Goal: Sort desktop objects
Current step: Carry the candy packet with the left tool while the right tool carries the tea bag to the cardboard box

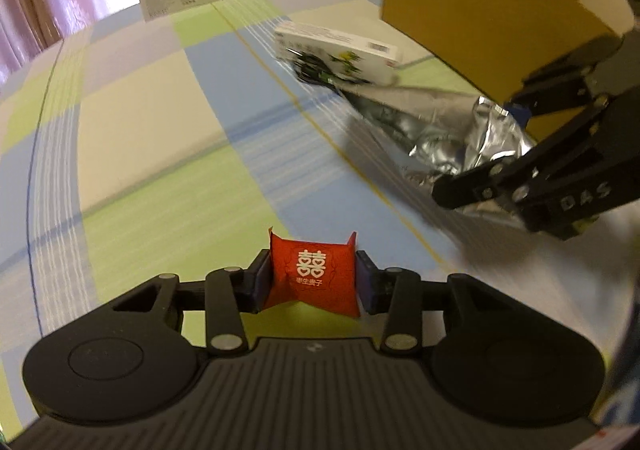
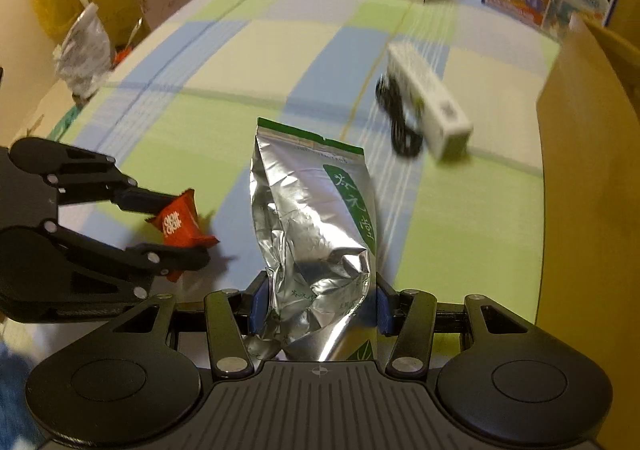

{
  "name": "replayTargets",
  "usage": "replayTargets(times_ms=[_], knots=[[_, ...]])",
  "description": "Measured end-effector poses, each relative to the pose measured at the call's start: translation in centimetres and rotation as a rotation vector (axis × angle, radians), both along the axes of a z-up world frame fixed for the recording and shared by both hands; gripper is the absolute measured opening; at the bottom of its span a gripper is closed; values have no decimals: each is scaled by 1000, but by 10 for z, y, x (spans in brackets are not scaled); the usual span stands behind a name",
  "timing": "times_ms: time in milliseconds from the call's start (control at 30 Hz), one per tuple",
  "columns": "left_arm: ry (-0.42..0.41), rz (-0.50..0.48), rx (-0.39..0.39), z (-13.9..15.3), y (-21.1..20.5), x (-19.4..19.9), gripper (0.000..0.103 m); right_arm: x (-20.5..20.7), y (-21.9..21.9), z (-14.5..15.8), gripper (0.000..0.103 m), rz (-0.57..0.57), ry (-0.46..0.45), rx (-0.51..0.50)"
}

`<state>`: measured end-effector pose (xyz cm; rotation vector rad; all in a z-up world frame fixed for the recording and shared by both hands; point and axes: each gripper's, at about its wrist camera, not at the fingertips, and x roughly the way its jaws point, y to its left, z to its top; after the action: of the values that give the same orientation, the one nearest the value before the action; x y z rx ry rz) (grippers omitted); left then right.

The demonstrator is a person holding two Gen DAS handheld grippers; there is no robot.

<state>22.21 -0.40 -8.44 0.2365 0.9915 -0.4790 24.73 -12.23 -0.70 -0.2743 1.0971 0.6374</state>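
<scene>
Clamped between the blue pads of the left claw [image 1: 314,282] sits a small red candy packet with a white double-happiness emblem [image 1: 313,274], gripped across its width so the printed face looks back at the camera; in the right wrist view it hangs clear of the bench, its twisted ends poking out either side. Likewise the right claw [image 2: 318,310] is closed on a crinkled silver foil pouch with green lettering [image 2: 312,226], pinched near its lower end so that most of the bag juts forward past the fingers. Both loads are off the checked green, blue and cream cloth of the bench [image 1: 160,121], which I judge to mean each is mid-carry toward a sorting spot.

That spot is most likely the open brown cardboard box [image 1: 480,9] standing at the bench's right side (its inside is not visible from either camera, so what it already holds I cannot tell). Left lying on the cloth near the box are a white rectangular carton with green printing [image 2: 430,105] and, just beside it, a coiled black cable [image 2: 400,129], both apparently not yet sorted.
</scene>
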Motion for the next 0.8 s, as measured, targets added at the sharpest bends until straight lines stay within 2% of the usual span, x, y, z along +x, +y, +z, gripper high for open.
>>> replayTargets(times_ms=[100,267,533,800], knots=[[18,-8,-8,2,-4,-22,38,-16,-5,-7,48,5,15,-29],[18,6,24,-4,-7,-43,38,-26,-9,-16,49,14,26,-42],[-3,15,54,-5,-11,-49,38,-21,1,-21,57,58,29,-100],[-7,13,56,-6,-12,-50,38,-20,11,-26,55,98,27,-142]])
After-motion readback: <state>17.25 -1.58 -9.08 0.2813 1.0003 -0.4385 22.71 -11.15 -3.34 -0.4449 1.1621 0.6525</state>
